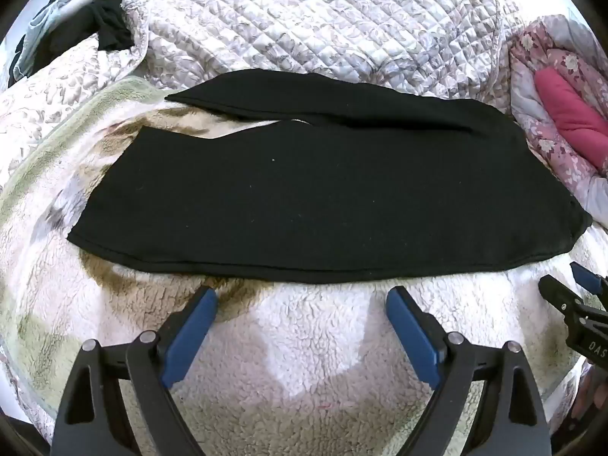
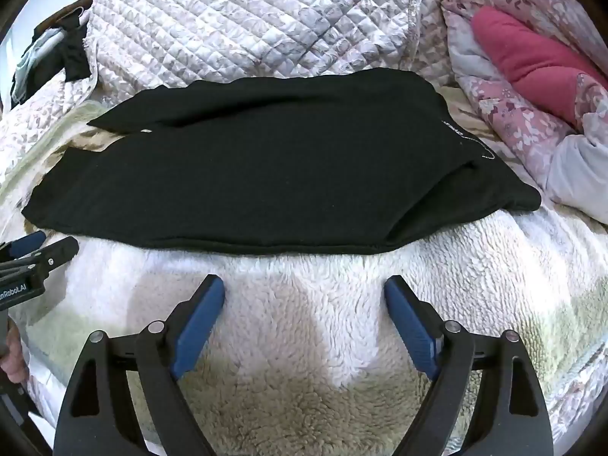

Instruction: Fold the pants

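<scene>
Black pants [image 1: 304, 197] lie flat across a fluffy white blanket [image 1: 304, 361], legs pointing left and waist to the right. In the right wrist view the same pants [image 2: 273, 174] show a thin white thread near the waist. My left gripper [image 1: 302, 296] hovers just short of the near hem, open, nothing between its blue pads. My right gripper [image 2: 304, 285] is likewise open and empty, a little short of the near edge. Each gripper peeks into the other's view: the right gripper [image 1: 570, 288] at the right edge, the left gripper [image 2: 41, 247] at the left edge.
A quilted grey-white bedspread [image 1: 323, 26] rises behind the pants. A pink floral duvet with a magenta lining [image 1: 570, 110] is bunched at the right. Dark clothes [image 1: 102, 26] hang at the far left. A hand [image 2: 13, 357] holds the left tool.
</scene>
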A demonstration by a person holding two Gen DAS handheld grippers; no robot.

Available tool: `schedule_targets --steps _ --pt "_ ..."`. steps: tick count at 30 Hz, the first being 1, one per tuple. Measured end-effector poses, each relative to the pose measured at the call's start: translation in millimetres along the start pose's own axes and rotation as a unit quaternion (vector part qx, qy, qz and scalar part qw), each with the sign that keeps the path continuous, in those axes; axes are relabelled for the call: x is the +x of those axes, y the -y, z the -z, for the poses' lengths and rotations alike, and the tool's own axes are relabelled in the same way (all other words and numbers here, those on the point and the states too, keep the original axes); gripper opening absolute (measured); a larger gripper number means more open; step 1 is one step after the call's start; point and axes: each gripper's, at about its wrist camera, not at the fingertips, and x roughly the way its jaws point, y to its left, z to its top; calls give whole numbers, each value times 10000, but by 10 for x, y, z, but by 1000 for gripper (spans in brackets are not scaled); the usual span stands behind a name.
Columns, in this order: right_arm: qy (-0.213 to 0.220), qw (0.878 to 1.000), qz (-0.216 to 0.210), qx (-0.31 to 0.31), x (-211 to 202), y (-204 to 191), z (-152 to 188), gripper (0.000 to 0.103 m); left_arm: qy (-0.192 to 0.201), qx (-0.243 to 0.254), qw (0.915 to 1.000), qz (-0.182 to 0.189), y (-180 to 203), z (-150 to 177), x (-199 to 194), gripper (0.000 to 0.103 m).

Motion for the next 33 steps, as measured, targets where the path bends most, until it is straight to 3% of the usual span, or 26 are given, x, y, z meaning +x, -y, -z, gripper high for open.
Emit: schedule_targets --steps 33 --pt "-208 9998 35 23 69 10 -39 89 -25 45 10000 -57 78 18 7 94"
